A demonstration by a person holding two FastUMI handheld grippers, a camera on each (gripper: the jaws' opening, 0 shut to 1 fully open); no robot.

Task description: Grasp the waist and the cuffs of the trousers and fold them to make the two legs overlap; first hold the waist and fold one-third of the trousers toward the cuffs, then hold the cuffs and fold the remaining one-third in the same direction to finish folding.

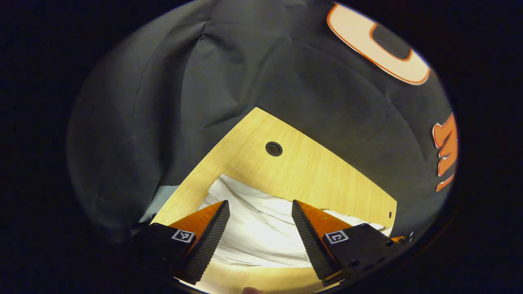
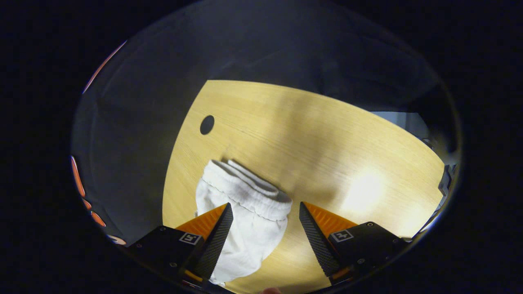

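White trousers point(image 1: 257, 228) lie flat on the wooden table point(image 1: 286, 167). In the left gripper view the cuff end spreads between and beyond the fingers of my left gripper point(image 1: 260, 206), which is open and hovers above the cloth. In the right gripper view the elastic waist point(image 2: 249, 192) of the trousers point(image 2: 241, 228) lies bunched, pointing toward the far left of the table point(image 2: 327, 134). My right gripper point(image 2: 265, 208) is open just above the waist, its left finger over the cloth and its right finger over bare wood.
A round cable hole point(image 1: 273, 148) sits in the table beyond the cuffs and, in the right gripper view, the cable hole point(image 2: 207, 124) lies past the waist. Black cloth walls point(image 1: 163, 102) close in behind the table edges. Bare wood stretches to the right of the waist.
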